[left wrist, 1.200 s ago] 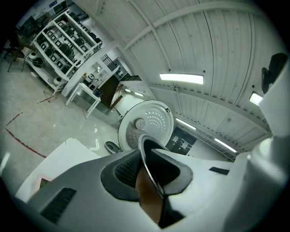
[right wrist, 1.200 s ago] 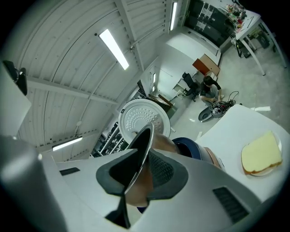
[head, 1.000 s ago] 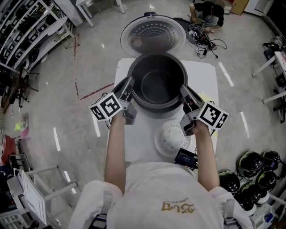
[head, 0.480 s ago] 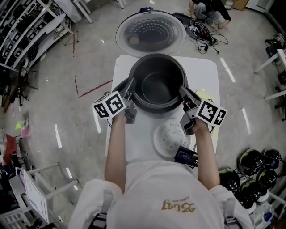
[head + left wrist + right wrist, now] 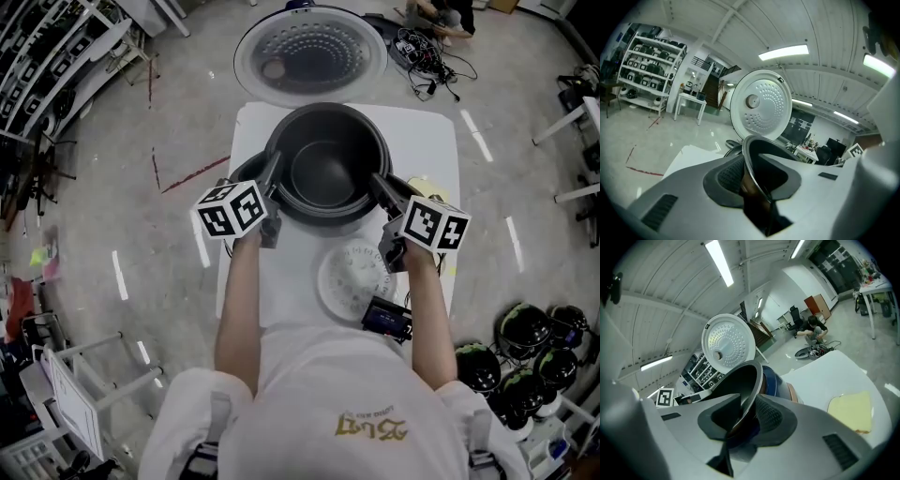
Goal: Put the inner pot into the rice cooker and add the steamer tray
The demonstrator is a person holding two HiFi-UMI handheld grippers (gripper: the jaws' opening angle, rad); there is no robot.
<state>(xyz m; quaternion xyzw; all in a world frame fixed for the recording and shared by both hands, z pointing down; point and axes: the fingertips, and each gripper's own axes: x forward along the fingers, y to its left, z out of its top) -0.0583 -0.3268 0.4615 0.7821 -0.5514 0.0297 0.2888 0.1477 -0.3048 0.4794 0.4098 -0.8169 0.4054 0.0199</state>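
The dark inner pot (image 5: pixel 324 174) sits in the rice cooker (image 5: pixel 242 172) on the white table, under the open round lid (image 5: pixel 310 52). My left gripper (image 5: pixel 273 170) straddles the pot's left rim (image 5: pixel 753 155) and my right gripper (image 5: pixel 375 182) its right rim (image 5: pixel 749 383). Both pairs of jaws have just been opening. The rim still runs between the pads, with a gap beside it. The cooker's blue body (image 5: pixel 773 379) shows behind the pot. The white round steamer tray (image 5: pixel 353 281) lies on the table in front of the cooker, by my right wrist.
A yellow cloth (image 5: pixel 429 193) lies on the table (image 5: pixel 427 145) to the right of the cooker, and a small black device (image 5: pixel 386 319) near the front edge. Helmets (image 5: pixel 530 342) are piled on the floor at right. Shelving stands at far left. A person crouches beyond the table (image 5: pixel 813 328).
Both grippers have sunk with the pot, which now sits lower inside the cooker body. The marker cubes have rolled slightly.
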